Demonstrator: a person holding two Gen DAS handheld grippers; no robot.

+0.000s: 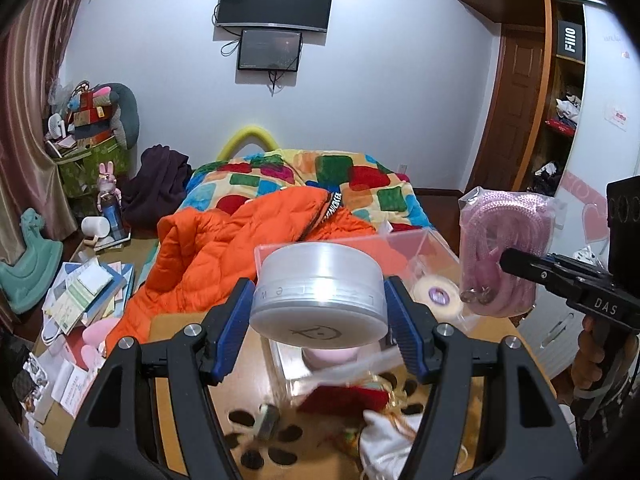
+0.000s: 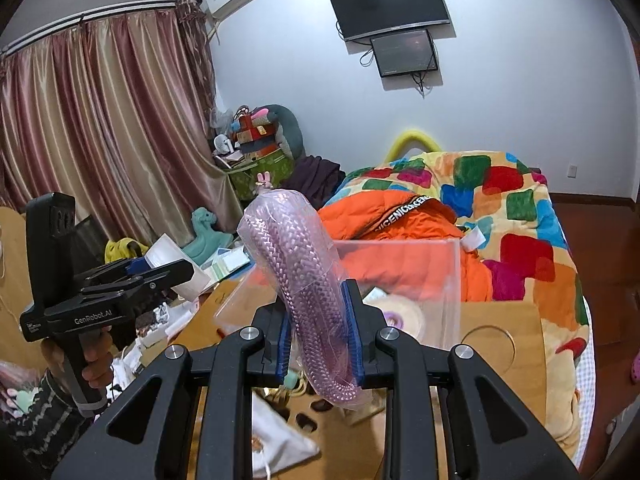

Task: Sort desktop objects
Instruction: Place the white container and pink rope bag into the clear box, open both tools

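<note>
My left gripper is shut on a round silver tin and holds it above a clear plastic box. My right gripper is shut on a clear bag of pink braided cord, held upright over the same clear box. From the left wrist view the bag of cord hangs at the right, beside the box. In the box lie a cream tape roll and a pink round item. The left gripper also shows in the right wrist view, at the left.
The box stands on a wooden desk with dark oval spots. Near me on it lie a red pouch, a white cloth bag and a small metal clip. A bed with an orange jacket lies behind. Papers cover the floor at left.
</note>
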